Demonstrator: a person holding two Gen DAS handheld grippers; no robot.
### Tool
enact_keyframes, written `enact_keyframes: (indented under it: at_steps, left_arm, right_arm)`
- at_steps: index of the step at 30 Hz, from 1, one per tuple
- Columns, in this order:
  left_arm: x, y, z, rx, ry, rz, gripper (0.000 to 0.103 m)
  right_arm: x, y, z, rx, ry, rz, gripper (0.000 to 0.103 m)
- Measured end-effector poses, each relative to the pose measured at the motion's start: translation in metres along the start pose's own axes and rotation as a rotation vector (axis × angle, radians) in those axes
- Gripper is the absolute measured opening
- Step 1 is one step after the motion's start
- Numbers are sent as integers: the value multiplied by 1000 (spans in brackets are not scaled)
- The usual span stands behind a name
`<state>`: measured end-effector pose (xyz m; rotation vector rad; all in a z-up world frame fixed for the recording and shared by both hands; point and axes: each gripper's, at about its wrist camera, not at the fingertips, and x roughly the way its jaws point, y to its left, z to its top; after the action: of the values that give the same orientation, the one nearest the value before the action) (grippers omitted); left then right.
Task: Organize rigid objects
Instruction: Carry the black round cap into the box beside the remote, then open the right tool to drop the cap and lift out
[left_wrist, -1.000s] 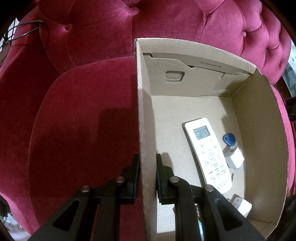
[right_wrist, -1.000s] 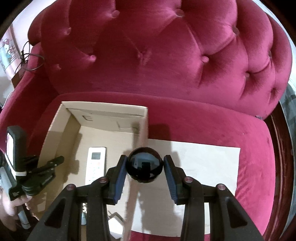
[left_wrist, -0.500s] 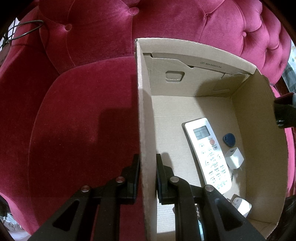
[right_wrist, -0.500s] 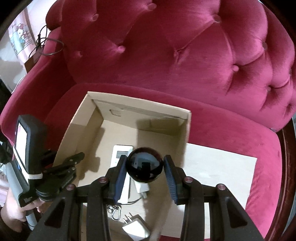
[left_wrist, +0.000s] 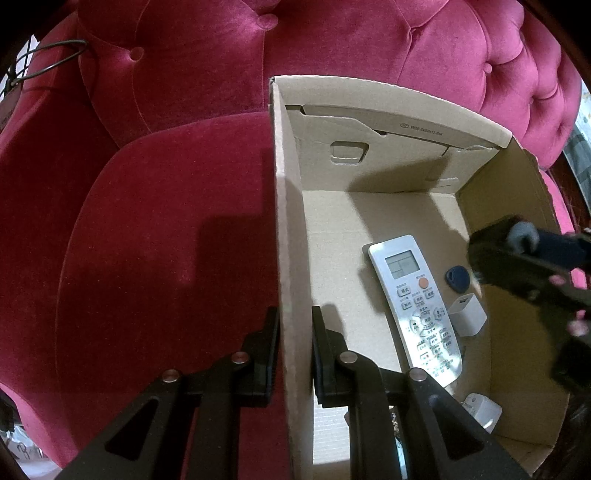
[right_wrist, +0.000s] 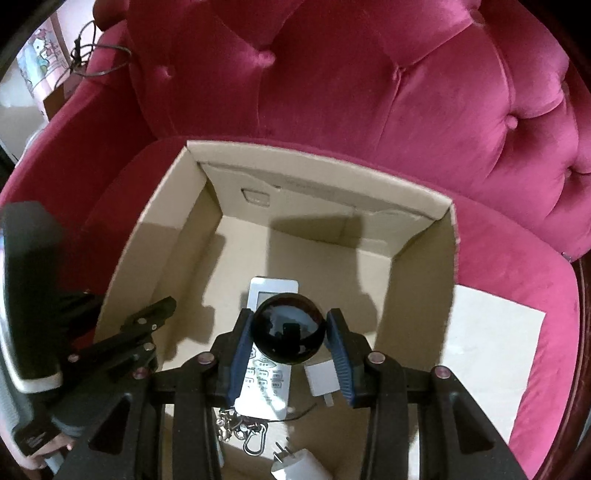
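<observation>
Left fingers (left_wrist: 293, 354) pinch box wall (left_wrist: 288, 236); right fingers (right_wrist: 290, 350) grip black ball (right_wrist: 289, 329) above box.

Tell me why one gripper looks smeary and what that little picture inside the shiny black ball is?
Left wrist view: the right gripper is smeared by motion blur, while the remote stays sharp. Right wrist view: the glossy black ball acts like a mirror, showing a small dark reflection; the box edges bend from fisheye distortion, and dark shadows fall on the box floor.
</observation>
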<state>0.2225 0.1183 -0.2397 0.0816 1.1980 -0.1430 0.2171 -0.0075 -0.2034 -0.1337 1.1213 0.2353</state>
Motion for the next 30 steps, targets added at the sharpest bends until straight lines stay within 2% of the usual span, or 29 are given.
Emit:
enact_keyframes:
  at_steps: [14, 23, 25, 30]
  left_arm:
    - [1, 0, 0, -2, 0, -1, 17]
    - [1, 0, 0, 0, 0, 0, 17]
    - [1, 0, 0, 0, 0, 1, 17]
    - [1, 0, 1, 0, 1, 2, 17]
  right_arm:
    - [39, 4, -5, 27, 60, -29, 43]
    - [40, 4, -5, 36, 65, -21, 44]
    - [37, 4, -5, 34, 54, -25, 50]
    - [29, 3, -4, 46, 31, -19, 51]
